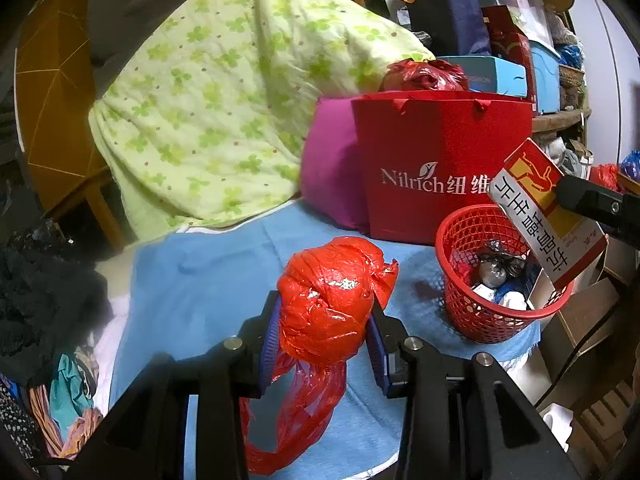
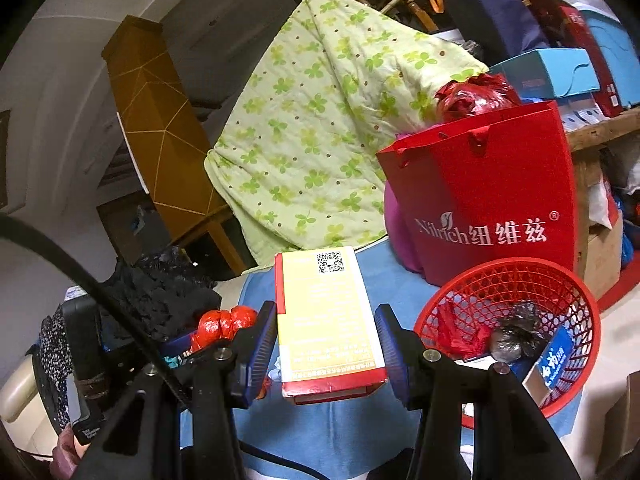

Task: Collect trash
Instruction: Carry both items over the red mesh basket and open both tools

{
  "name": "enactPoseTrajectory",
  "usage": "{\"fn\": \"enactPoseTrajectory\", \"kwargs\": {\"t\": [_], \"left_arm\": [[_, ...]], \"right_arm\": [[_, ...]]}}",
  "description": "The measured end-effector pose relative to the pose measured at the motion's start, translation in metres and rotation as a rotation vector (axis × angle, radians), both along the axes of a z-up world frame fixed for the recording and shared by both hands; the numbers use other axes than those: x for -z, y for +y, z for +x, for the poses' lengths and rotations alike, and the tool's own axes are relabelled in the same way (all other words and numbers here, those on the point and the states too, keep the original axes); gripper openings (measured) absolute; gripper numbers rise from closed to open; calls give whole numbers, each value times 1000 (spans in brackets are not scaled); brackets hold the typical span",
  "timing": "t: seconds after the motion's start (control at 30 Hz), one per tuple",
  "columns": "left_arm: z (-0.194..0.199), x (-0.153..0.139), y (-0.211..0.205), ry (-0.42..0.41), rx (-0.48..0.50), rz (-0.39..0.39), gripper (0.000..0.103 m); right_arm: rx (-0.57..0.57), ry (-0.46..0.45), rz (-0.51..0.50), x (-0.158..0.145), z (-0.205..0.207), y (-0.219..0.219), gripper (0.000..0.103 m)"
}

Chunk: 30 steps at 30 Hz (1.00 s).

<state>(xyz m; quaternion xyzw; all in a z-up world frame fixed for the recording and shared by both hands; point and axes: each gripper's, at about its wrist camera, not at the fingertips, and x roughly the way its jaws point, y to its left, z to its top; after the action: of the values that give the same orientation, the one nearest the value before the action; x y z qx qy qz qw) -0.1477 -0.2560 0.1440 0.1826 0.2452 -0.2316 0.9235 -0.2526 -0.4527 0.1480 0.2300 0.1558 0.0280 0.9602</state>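
The left hand-held gripper clenches a crumpled red plastic bag; the right hand-held gripper grasps a medicine box. Bring each squarely over the red mesh basket before releasing.

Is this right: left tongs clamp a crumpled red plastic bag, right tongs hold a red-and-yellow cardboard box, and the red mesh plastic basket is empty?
Not quite. The red mesh plastic basket is not empty: the right wrist view shows a dark knotted bag, red plastic and a blue-and-white carton inside. The rest holds: left tongs clamp the crumpled red plastic bag, right tongs hold the red-and-yellow cardboard box.
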Motion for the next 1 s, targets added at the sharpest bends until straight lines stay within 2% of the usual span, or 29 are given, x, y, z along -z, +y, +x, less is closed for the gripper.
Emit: {"fn": "enactPoseTrajectory", "kwargs": {"t": [1.0], "left_arm": [[-10, 8, -46, -3, 82, 61, 41]], "right_arm": [[92, 0, 90, 16, -26, -45, 52]]}}
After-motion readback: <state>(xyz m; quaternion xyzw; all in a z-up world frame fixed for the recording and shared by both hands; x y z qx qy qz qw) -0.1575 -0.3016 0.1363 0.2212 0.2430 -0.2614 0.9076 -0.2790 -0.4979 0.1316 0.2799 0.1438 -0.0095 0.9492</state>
